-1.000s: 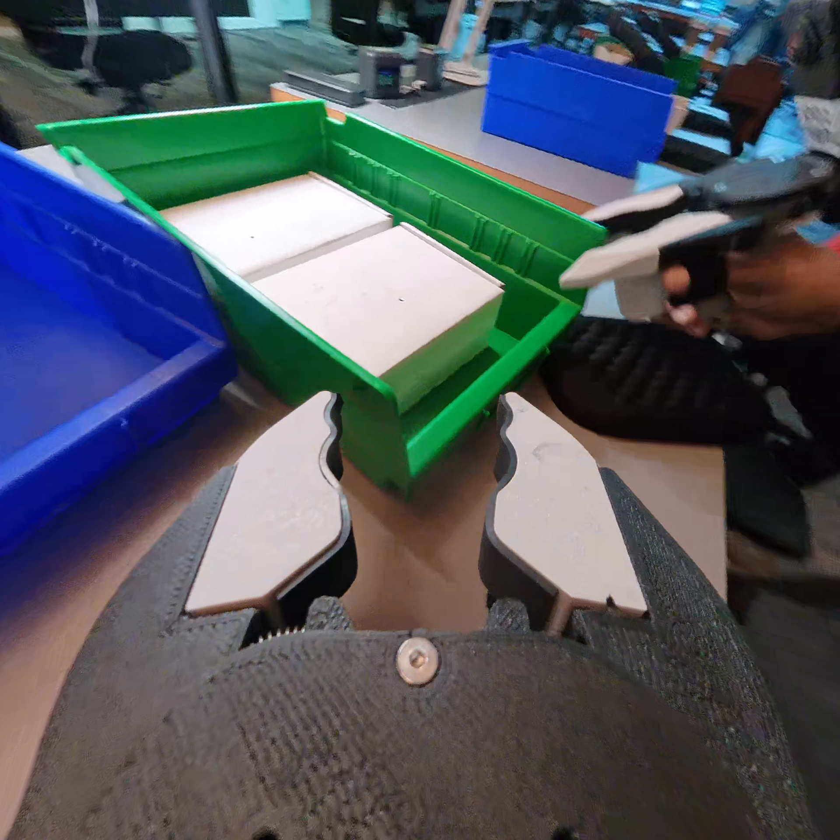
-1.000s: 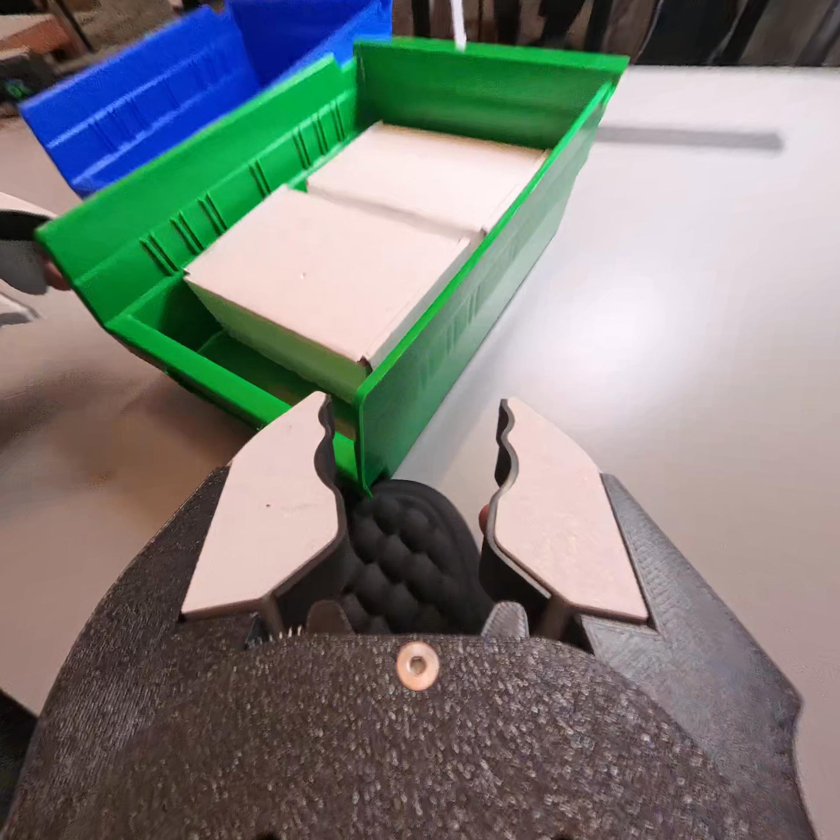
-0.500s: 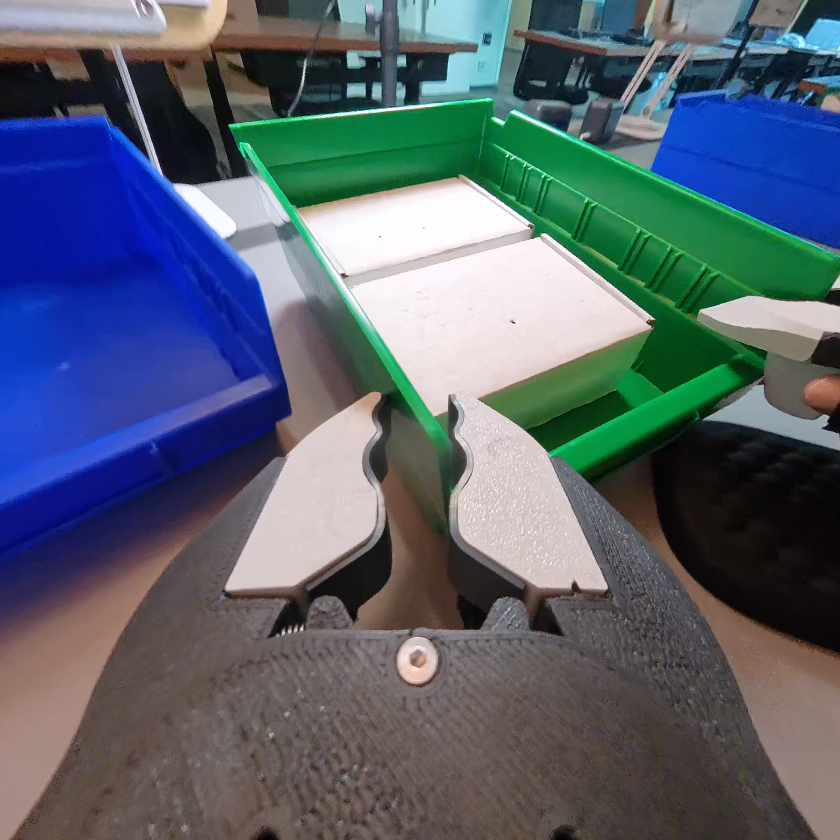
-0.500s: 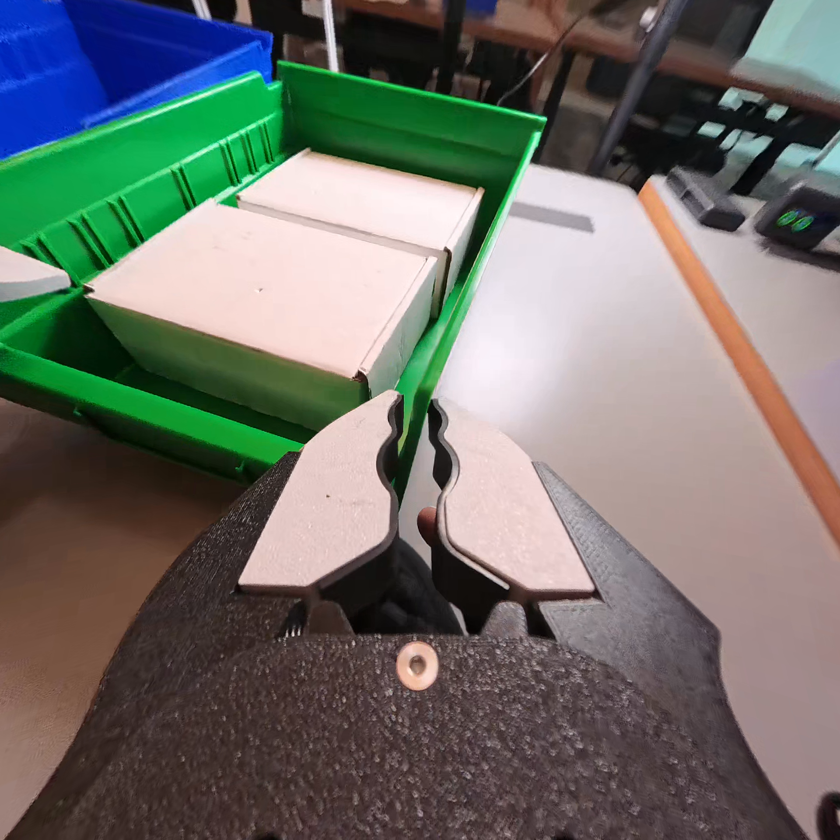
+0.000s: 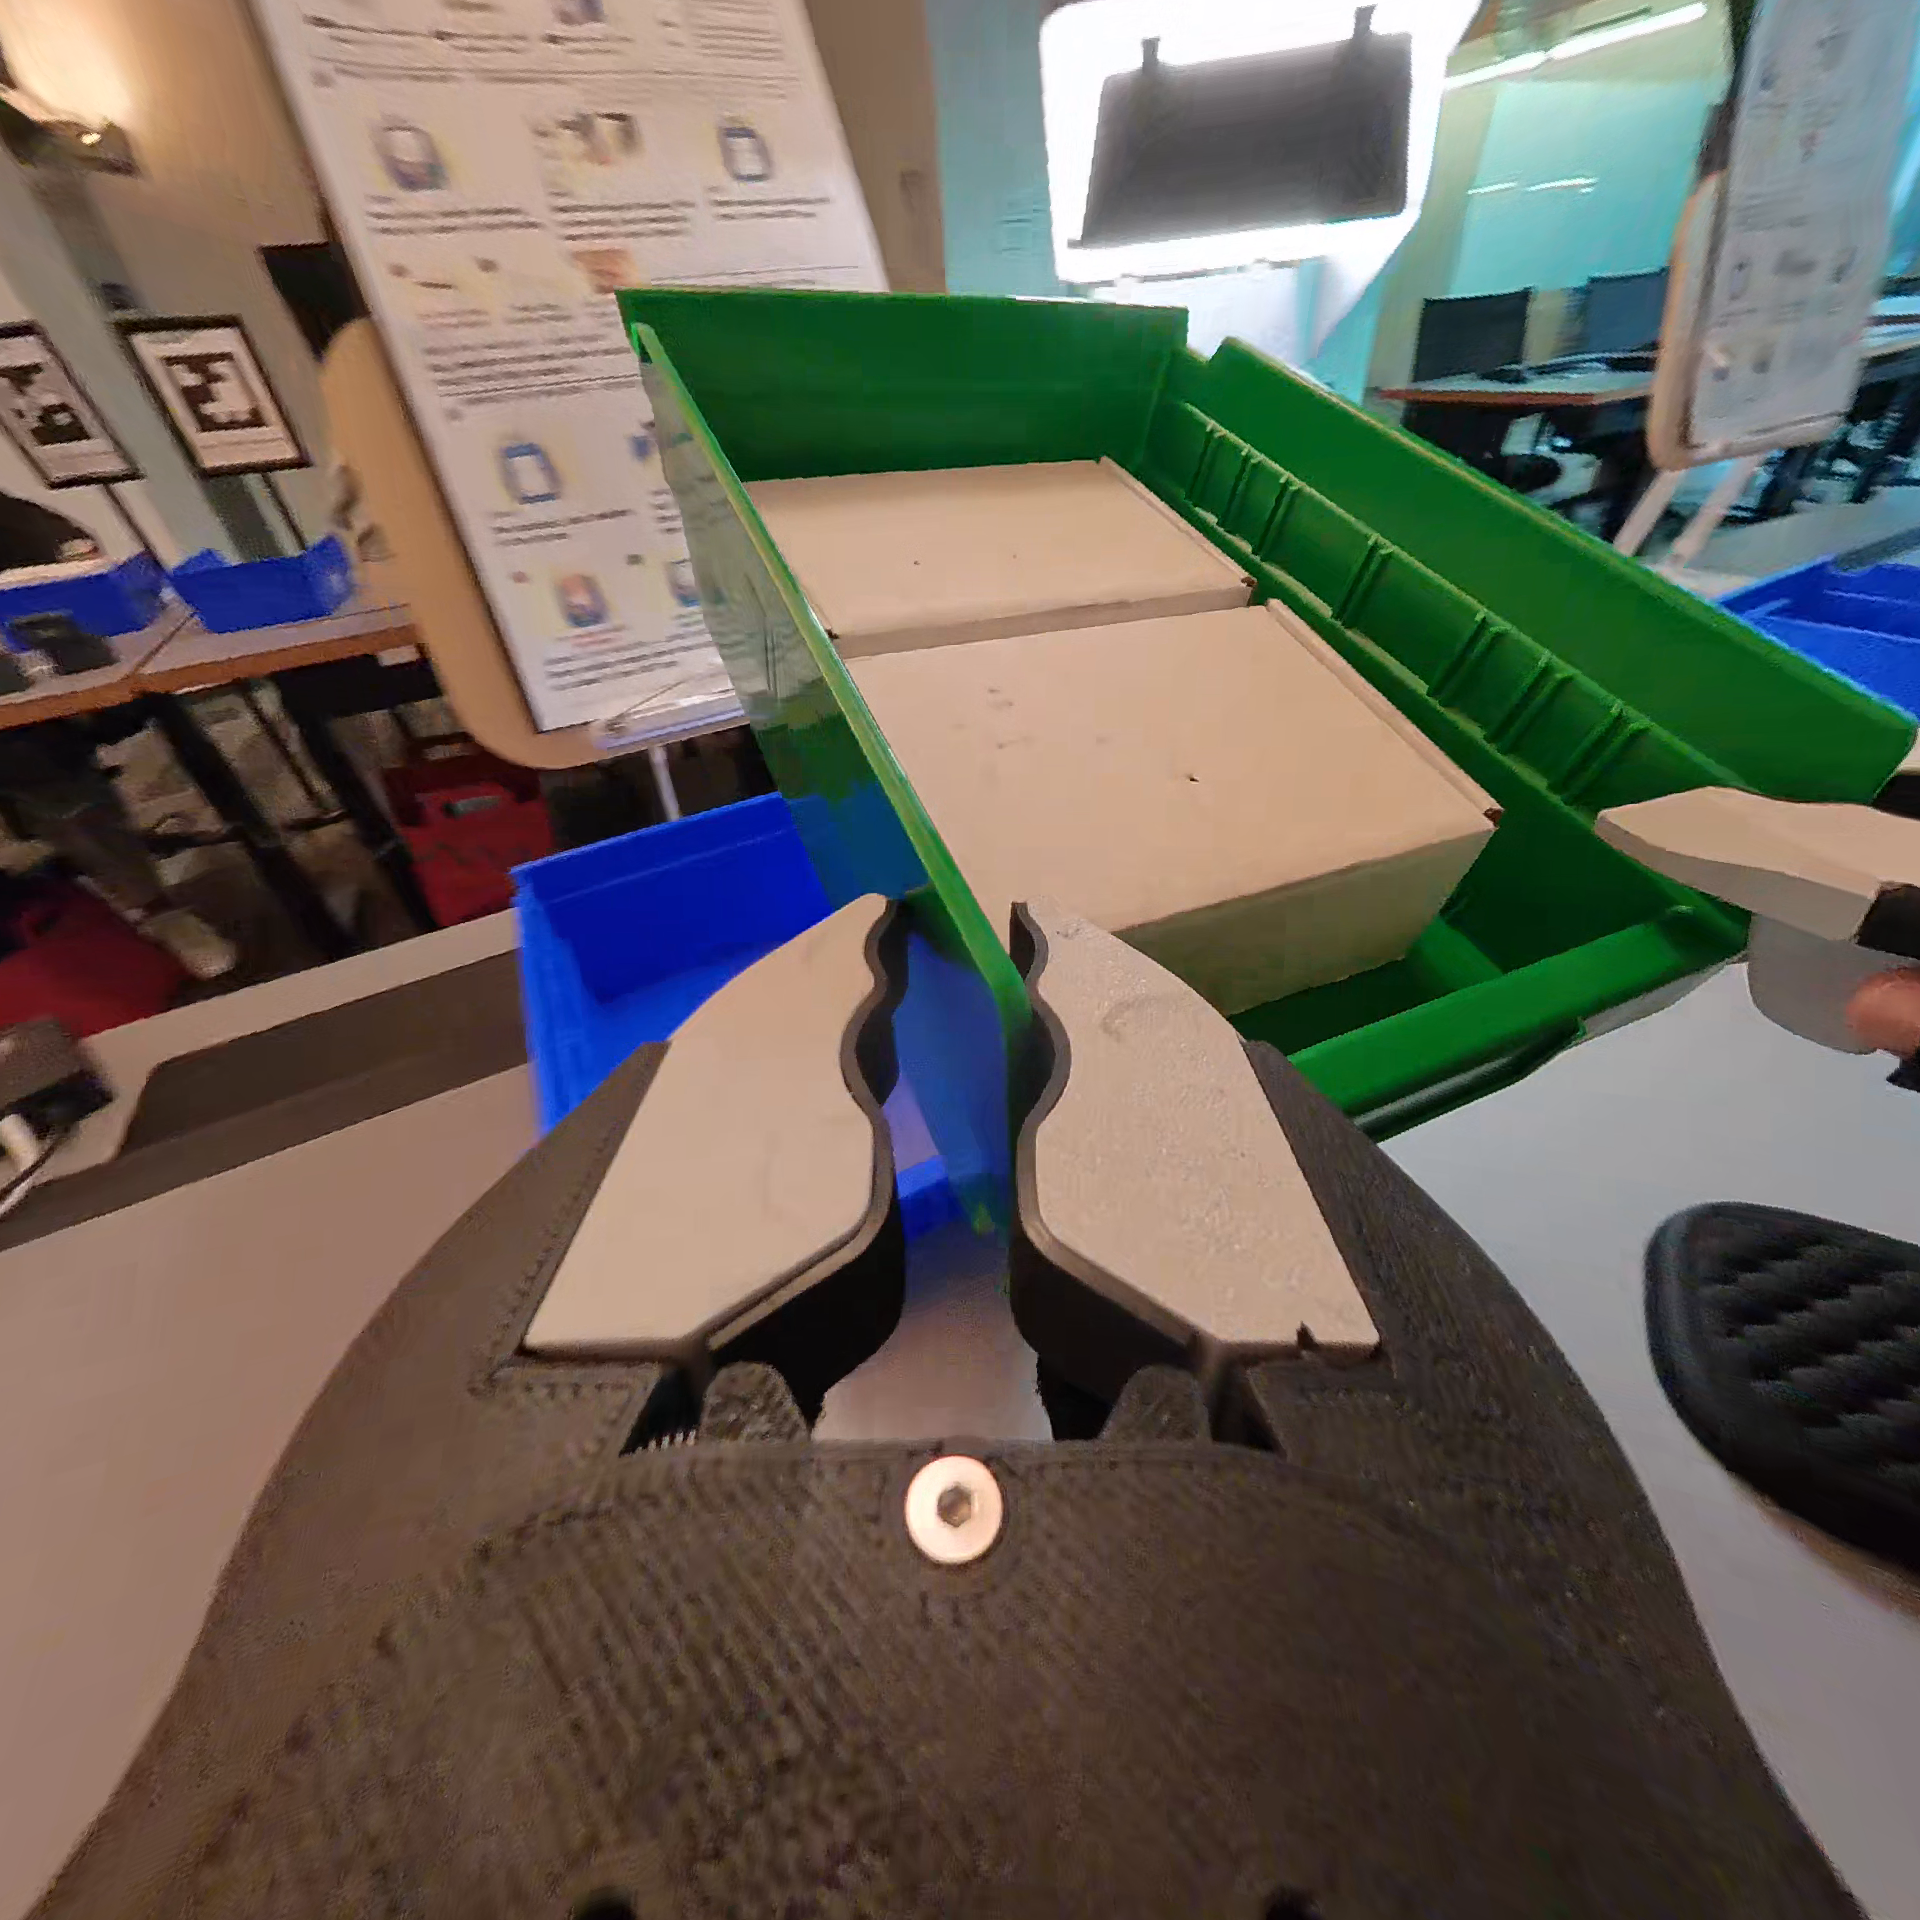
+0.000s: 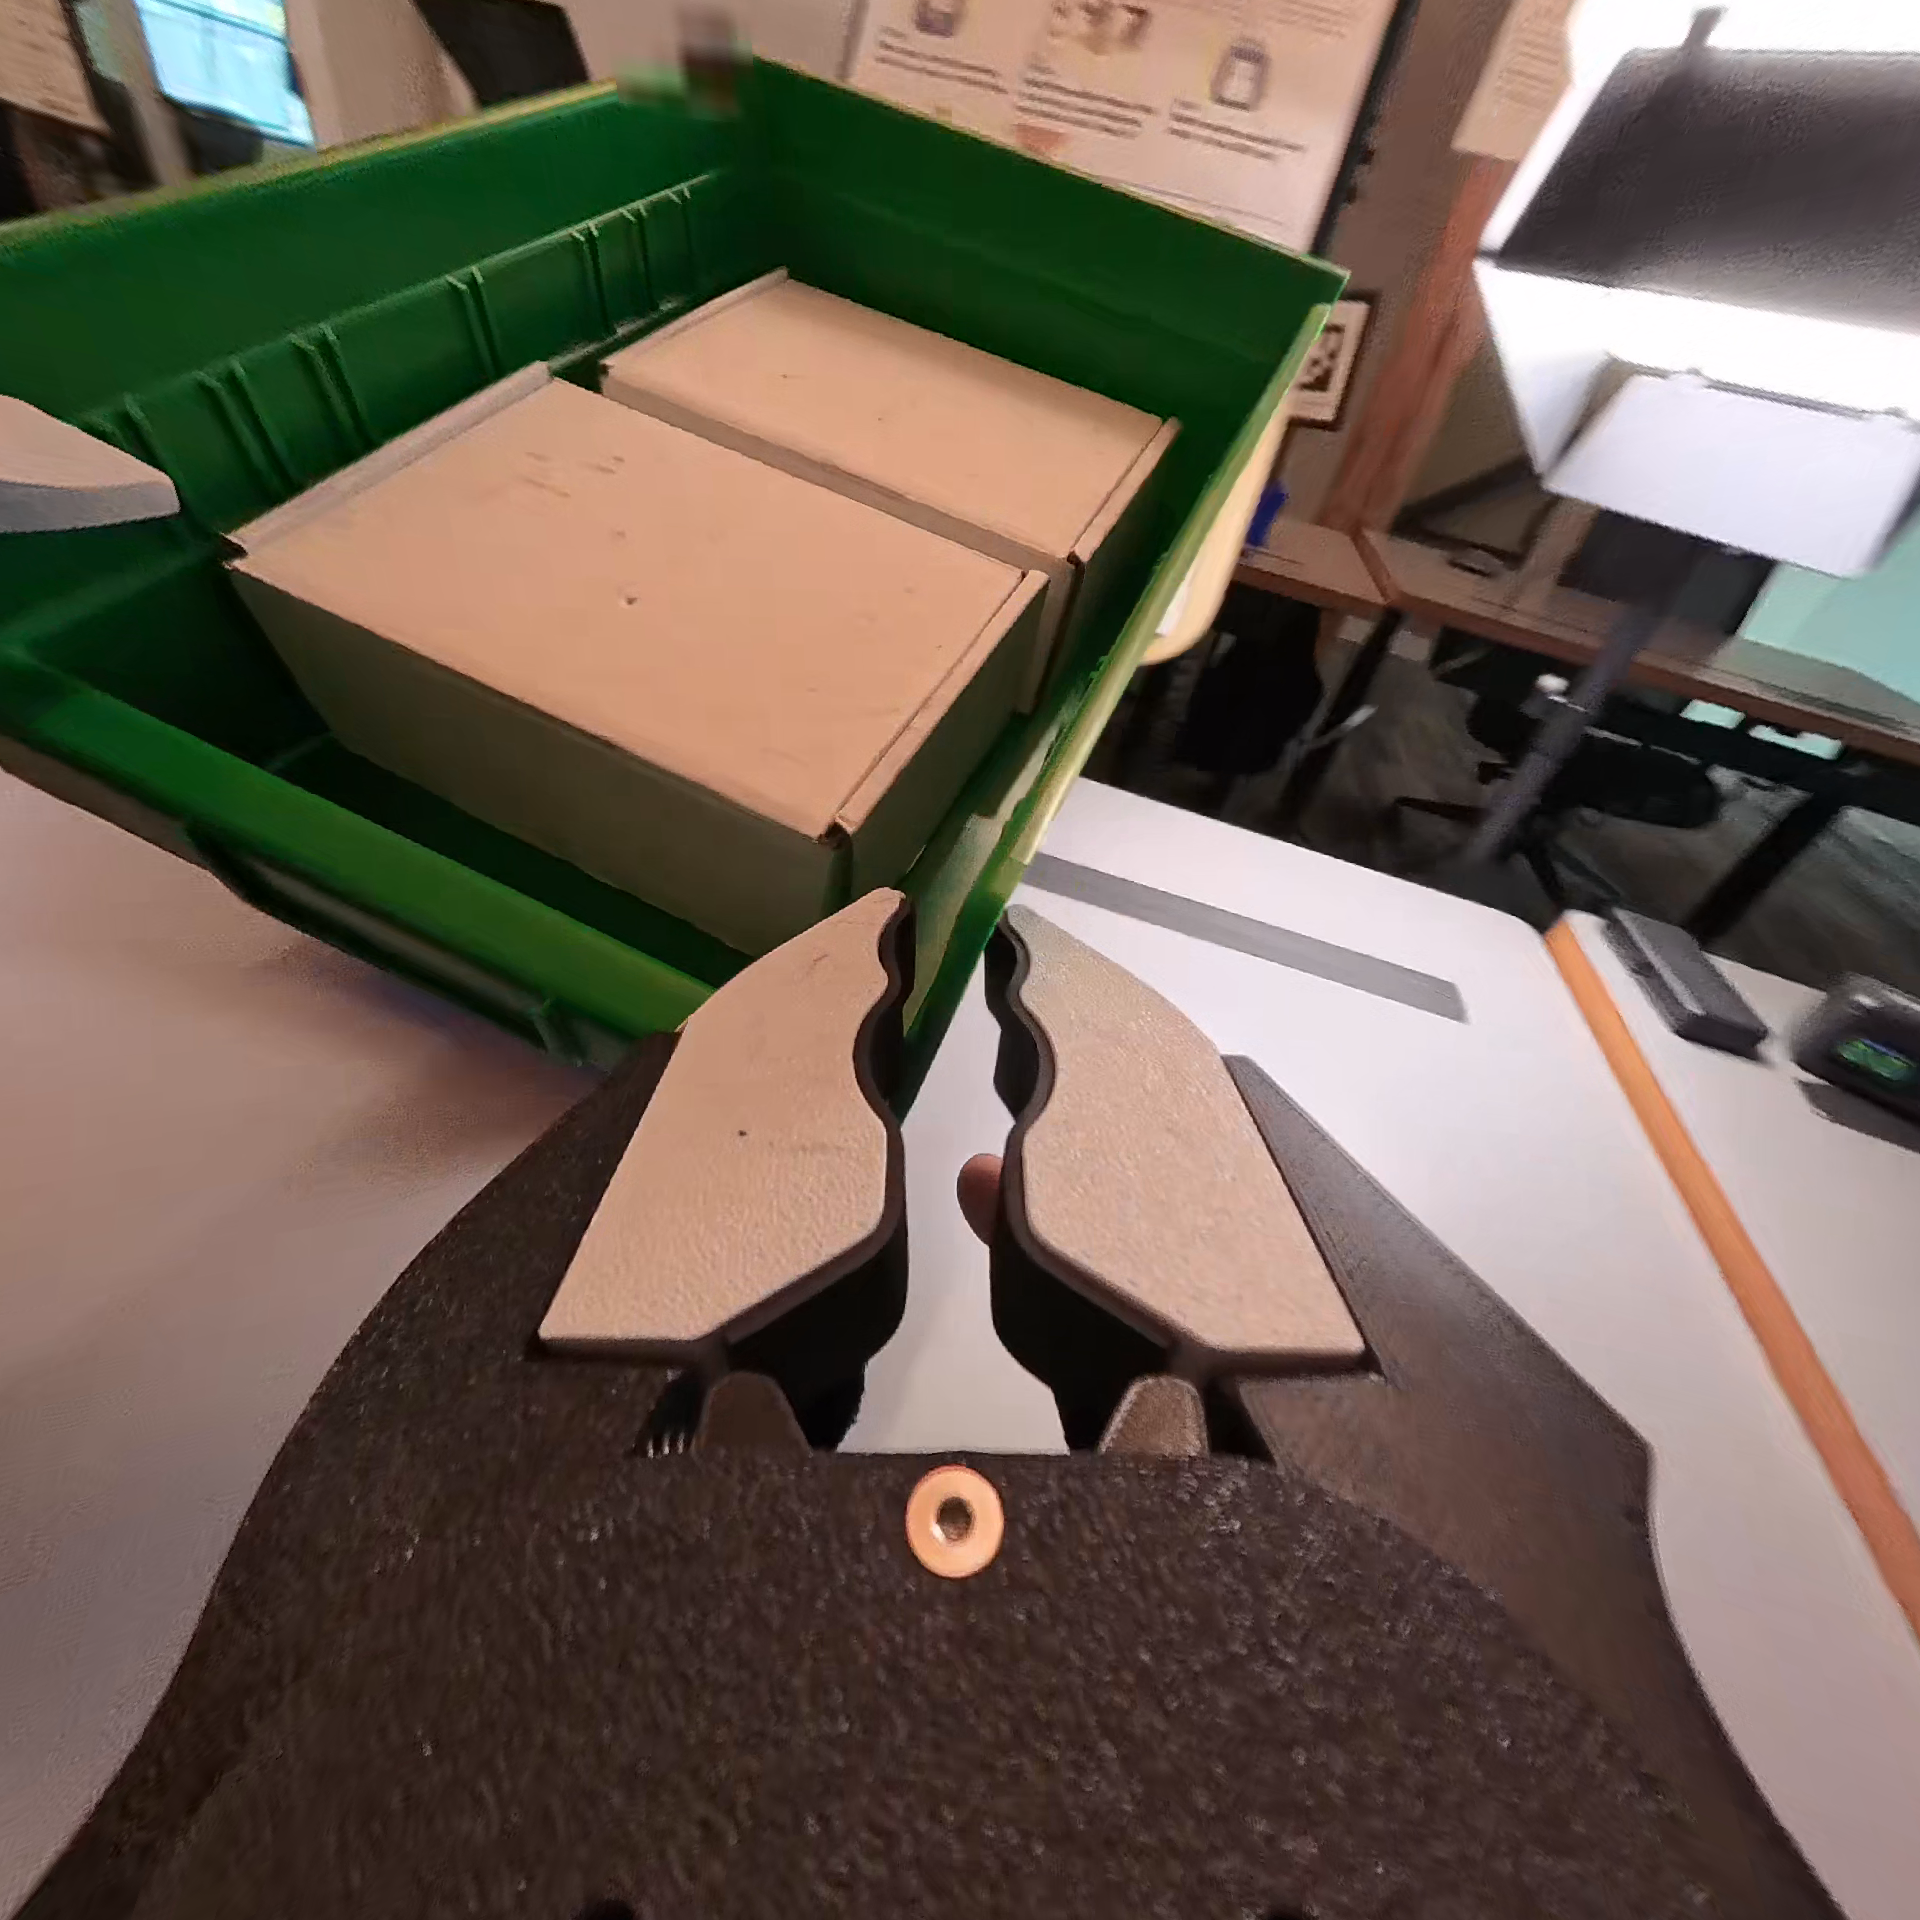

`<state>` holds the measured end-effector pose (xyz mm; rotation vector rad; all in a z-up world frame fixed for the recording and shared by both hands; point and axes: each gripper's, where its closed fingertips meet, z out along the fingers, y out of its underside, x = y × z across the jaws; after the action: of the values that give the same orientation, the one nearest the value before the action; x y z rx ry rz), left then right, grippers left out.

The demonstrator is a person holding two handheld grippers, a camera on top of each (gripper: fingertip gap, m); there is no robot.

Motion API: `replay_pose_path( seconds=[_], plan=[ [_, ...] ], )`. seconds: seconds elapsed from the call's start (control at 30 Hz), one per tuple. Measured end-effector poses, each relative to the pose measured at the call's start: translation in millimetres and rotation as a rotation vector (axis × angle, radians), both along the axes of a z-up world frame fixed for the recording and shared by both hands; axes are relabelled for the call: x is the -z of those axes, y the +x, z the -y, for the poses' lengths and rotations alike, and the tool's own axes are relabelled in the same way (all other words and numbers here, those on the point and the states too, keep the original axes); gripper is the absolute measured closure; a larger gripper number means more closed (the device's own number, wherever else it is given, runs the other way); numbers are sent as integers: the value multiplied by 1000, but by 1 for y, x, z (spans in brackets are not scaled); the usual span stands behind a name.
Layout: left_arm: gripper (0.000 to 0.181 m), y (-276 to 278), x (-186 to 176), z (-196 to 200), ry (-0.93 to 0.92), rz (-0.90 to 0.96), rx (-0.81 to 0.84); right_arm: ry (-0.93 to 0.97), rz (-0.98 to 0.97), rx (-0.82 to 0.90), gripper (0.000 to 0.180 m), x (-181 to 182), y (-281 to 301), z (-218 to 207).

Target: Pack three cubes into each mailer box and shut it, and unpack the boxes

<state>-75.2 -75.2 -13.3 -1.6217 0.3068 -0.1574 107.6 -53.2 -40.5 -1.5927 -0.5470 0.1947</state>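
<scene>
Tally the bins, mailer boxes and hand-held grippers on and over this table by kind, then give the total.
Green bin: 1
Blue bins: 2, one left of the green bin, one at the right edge
Closed mailer boxes: 2, near and far
Hand-held grippers: 2, left and right
Total: 7

both wrist views close, facing green bin from opposite near corners.

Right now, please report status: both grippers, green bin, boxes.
Left gripper shut on long green plastic bin left wall; right gripper shut on right wall. Bin lifted, tilted. Two closed cardboard mailer boxes inside. Nothing in the way.
</scene>
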Motion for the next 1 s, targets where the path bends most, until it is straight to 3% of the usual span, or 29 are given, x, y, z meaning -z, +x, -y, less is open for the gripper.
replay_pose_path(
  seconds=[0.57,0.77,1.0],
  plan=[
    [167,-239,24,91,-93,20,-445,-115,64,-523,162,41,-259,33],
    [167,-298,65,96,-145,83,-515,-157,83,-604,162,71,-323,31],
    [168,-327,127,82,-219,206,-498,-176,167,-624,160,115,-346,24]
  ],
)
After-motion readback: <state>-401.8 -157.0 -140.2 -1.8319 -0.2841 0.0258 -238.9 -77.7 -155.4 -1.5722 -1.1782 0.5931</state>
